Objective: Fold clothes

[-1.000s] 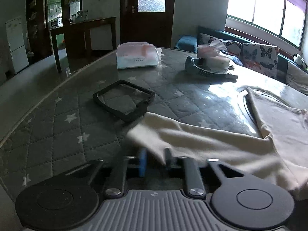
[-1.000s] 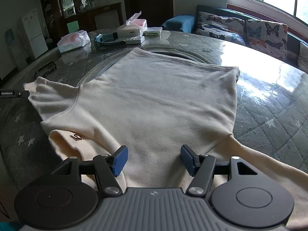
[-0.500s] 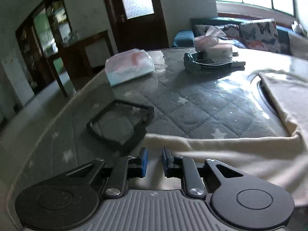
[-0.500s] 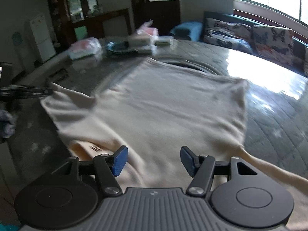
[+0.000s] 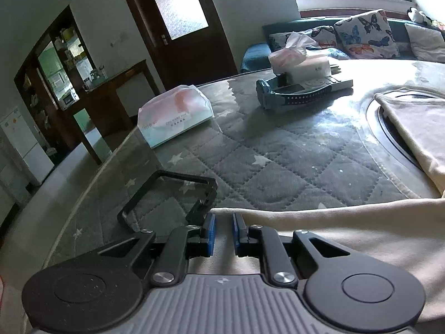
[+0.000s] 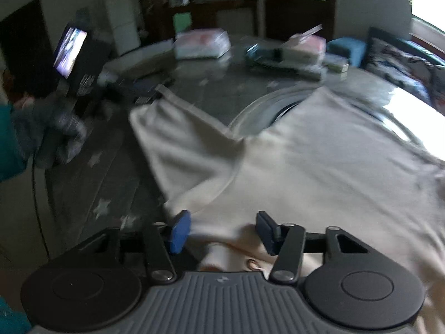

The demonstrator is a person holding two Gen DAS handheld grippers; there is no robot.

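While the cream shirt (image 6: 319, 167) lies spread flat on the quilted table cover (image 5: 278, 167), each hand-held gripper works a different part of its near edge. The left gripper (image 5: 222, 232) sits at the end of the sleeve (image 5: 333, 222), with its jaws closing to a narrow gap; cloth lies between the blue pads (image 5: 210, 232), but whether they press on it cannot be told from the left wrist view. The sleeve's long axis runs from that gripper out to the right of that view, toward the shirt body. The right gripper (image 6: 222, 231) hovers low over the near edge of the garment beside the collar (image 6: 236, 261), its jaws about half open and closing, with cloth below and between them but not yet pinched. The right wrist view is blurred, so contact cannot be confirmed. In that view the sleeve extends up and to the left, toward the person's gloved hand (image 6: 55, 133). The left gripper is the nearer one to the sleeve end; the right is nearer the collar. The coming move probably carries the sleeve across the body, along its own axis. A black frame (image 5: 167, 194) lies just beside the sleeve end and could snag the cloth.
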